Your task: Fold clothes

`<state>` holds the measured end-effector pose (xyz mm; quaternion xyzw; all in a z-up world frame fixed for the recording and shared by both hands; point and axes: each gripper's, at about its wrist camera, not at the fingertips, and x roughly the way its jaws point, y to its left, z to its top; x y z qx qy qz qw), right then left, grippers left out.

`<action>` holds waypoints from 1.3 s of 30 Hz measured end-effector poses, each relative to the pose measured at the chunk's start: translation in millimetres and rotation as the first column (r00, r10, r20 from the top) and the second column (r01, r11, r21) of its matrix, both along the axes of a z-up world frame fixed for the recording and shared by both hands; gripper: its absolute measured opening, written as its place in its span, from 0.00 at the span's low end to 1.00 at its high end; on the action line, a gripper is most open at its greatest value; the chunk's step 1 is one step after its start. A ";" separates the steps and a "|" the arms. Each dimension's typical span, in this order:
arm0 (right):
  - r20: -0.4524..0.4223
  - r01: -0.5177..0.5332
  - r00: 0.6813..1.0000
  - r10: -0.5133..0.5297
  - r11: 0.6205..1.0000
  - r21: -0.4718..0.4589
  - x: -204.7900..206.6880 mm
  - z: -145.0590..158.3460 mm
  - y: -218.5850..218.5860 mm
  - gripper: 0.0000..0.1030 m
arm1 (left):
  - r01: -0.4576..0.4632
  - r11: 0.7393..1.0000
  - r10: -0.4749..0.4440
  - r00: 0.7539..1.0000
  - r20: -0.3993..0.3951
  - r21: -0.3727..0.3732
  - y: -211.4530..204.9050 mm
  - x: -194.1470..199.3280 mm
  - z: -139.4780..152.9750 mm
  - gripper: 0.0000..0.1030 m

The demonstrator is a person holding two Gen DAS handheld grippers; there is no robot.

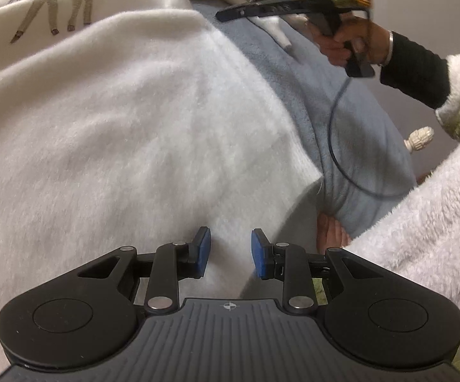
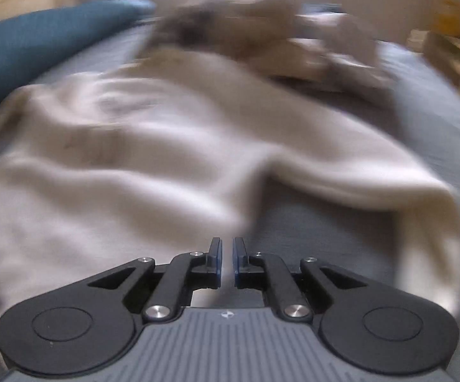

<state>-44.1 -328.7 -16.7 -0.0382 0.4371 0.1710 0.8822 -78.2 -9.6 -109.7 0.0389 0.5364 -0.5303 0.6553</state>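
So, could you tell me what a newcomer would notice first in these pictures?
A fluffy white fleece garment with embroidered deer fills the left wrist view, spread over a pale blue bedsheet. The right gripper hangs above it at upper right, and the left gripper has fleece between its blue pads.

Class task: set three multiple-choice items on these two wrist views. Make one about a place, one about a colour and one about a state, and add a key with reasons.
1. The white fleece garment lies
A. on grey-blue bedding
B. on a hanger
C. in a basket

2. The pads of the left gripper are
A. red
B. yellow
C. blue

3. The jaws of the right gripper are
A. spread wide
B. closed to a narrow slit
C. out of view

Key:
1 A, because the fleece spreads over the bedding in both views.
2 C, because both pad faces show blue.
3 B, because only a thin gap separates its pads.
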 end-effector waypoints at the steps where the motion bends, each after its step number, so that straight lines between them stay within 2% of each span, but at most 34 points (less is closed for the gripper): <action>1: -0.006 -0.059 0.998 0.059 0.998 0.012 -3.8 -0.8 13.5 0.07 | -0.001 1.000 0.001 1.000 -0.002 -0.003 -2.8 2.0 -0.3 0.27; 2: -0.013 -0.119 0.993 0.119 0.993 0.026 -7.5 -1.9 27.2 0.07 | -0.001 1.000 0.001 1.000 -0.004 -0.005 -6.7 4.2 -1.1 0.27; 4: -0.015 -0.206 0.979 0.205 0.977 -0.051 -13.0 -12.4 45.0 0.12 | -0.005 1.000 0.005 1.000 -0.015 -0.005 -6.6 7.2 0.3 0.27; 6: -0.057 -0.171 0.985 0.164 0.970 -0.172 -13.3 -29.5 34.7 0.10 | -0.014 1.000 0.013 1.000 -0.023 -0.009 -2.6 8.1 2.8 0.27; 8: -0.059 -0.081 0.996 0.072 0.983 -0.167 -16.1 -15.9 17.6 0.11 | -0.020 1.000 0.019 0.999 -0.031 -0.012 0.5 7.8 3.9 0.27; 9: -0.059 -0.034 0.998 0.025 0.986 -0.163 -17.6 -8.8 9.1 0.15 | -0.022 1.000 0.022 0.999 -0.035 -0.014 1.7 7.9 4.0 0.28; 11: -0.022 -0.050 0.999 0.048 0.990 -0.132 -25.6 8.4 15.8 0.15 | -0.023 1.000 0.022 0.999 -0.047 -0.017 0.7 9.5 1.7 0.29; 14: -0.046 -0.205 0.978 0.202 0.977 -0.064 -39.3 10.8 47.8 0.15 | -0.017 1.000 0.016 0.998 -0.054 -0.020 -2.3 11.4 -0.4 0.29; 16: -0.100 -0.293 0.954 0.282 0.948 -0.127 -47.4 -5.1 57.6 0.15 | -0.018 1.000 0.017 0.998 -0.052 -0.022 -1.5 10.7 -0.6 0.29; 19: -0.142 -0.236 0.968 0.208 0.948 -0.215 -70.7 -17.9 33.7 0.16 | -0.025 0.999 0.024 0.999 -0.049 -0.024 1.7 8.2 -0.2 0.29; 21: -0.141 -0.131 0.985 0.103 0.971 -0.201 -71.8 -3.5 27.8 0.17 | -0.024 0.999 0.023 0.999 -0.047 -0.022 2.3 7.5 -0.7 0.29; 23: -0.083 -0.146 0.987 0.137 0.984 -0.100 -79.4 12.5 38.1 0.17 | -0.020 1.000 0.019 0.999 -0.047 -0.018 1.5 7.7 -1.4 0.29; 25: -0.077 -0.218 0.973 0.216 0.976 -0.014 -87.9 15.5 60.0 0.16 | -0.011 1.000 0.010 0.999 -0.047 -0.013 -0.8 8.5 -2.1 0.29; 26: -0.089 -0.262 0.961 0.260 0.965 -0.006 -93.2 10.2 71.5 0.16 | -0.008 1.000 0.008 0.999 -0.046 -0.011 -1.1 8.3 -2.2 0.29; 30: -0.213 -0.323 0.933 0.290 0.937 -0.135 -120.3 -25.8 66.9 0.16 | -0.020 1.000 0.019 0.999 -0.043 -0.015 3.6 6.0 1.5 0.29; 31: -0.216 -0.300 0.938 0.272 0.948 -0.107 -121.9 -18.5 61.3 0.16 | -0.025 0.999 0.025 0.999 -0.041 -0.019 5.6 5.7 3.2 0.29; 33: -0.205 -0.243 0.953 0.223 0.967 -0.077 -114.6 1.6 57.1 0.16 | -0.037 0.999 0.036 0.999 -0.033 -0.040 8.1 7.3 7.1 0.30; 35: -0.106 -0.205 0.974 0.200 0.978 -0.037 -103.4 23.3 58.2 0.17 | -0.057 0.996 0.055 0.998 -0.033 -0.070 6.5 12.3 10.0 0.30; 37: -0.040 -0.141 0.989 0.141 0.990 -0.017 -79.5 35.0 60.3 0.22 | -0.076 0.993 0.073 0.997 -0.032 -0.092 4.2 17.1 12.0 0.30; 39: 0.003 -0.077 0.997 0.077 0.997 -0.025 -51.2 39.7 63.2 0.25 | -0.082 0.995 0.082 0.997 -0.014 -0.059 -1.0 19.7 4.5 0.30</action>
